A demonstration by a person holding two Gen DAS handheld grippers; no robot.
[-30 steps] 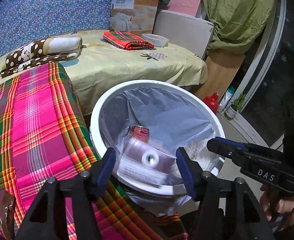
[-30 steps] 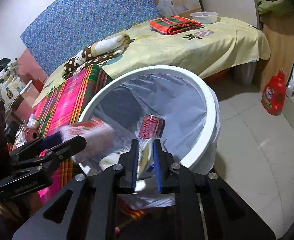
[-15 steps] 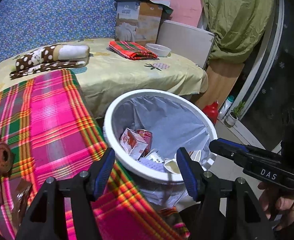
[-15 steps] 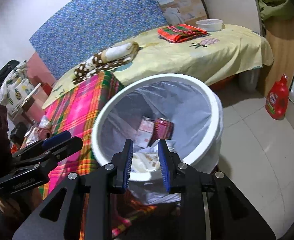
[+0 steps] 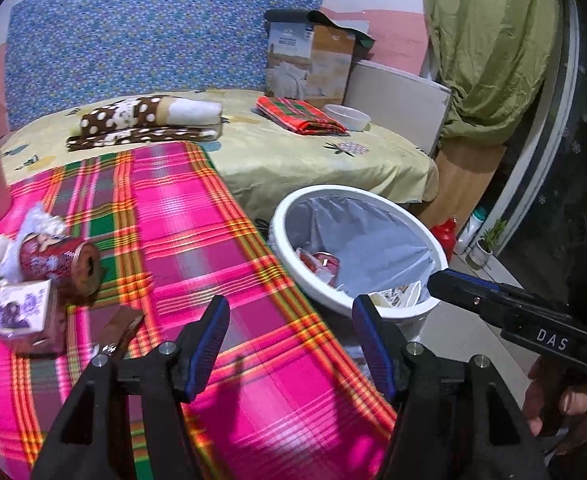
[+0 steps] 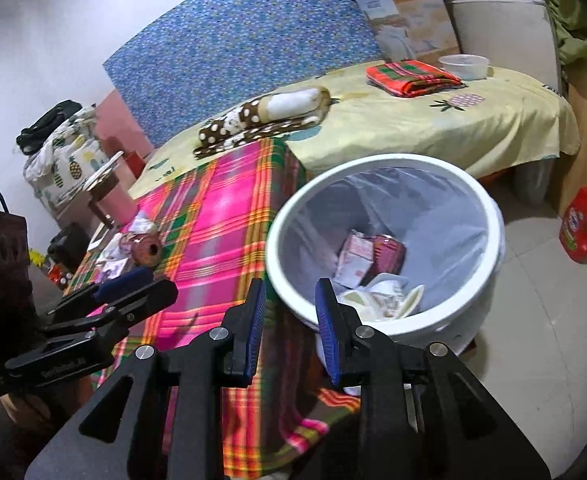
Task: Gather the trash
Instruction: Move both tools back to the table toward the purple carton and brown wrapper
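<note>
A white bin (image 6: 489, 200) with a grey liner stands on the floor against the table's pink plaid cloth (image 5: 197, 224). In it lie a carton (image 6: 355, 256), a red can (image 6: 389, 254) and crumpled paper (image 6: 381, 296). My right gripper (image 6: 291, 292) hovers over the bin's near rim, jaws a little apart, nothing between them. My left gripper (image 5: 291, 320) is wide open and empty above the cloth. Left of it on the table lie a red can (image 5: 53, 256), a small purple-printed carton (image 5: 21, 304), crumpled tissue (image 5: 41, 220) and a brown wrapper (image 5: 117, 324).
A bed with a yellow sheet (image 5: 293, 160) lies behind the table, carrying folded blankets (image 5: 149, 120), a plaid cloth and a white bowl (image 5: 347, 116). A red detergent bottle (image 6: 581, 228) stands on the tiled floor right of the bin. A hand (image 5: 553, 396) holds the right gripper.
The right gripper let go of crumpled paper, which now lies in the bin. A carton dropped in from the left gripper. Both grippers drew back from the bin, the left swinging toward the table's trash.
</note>
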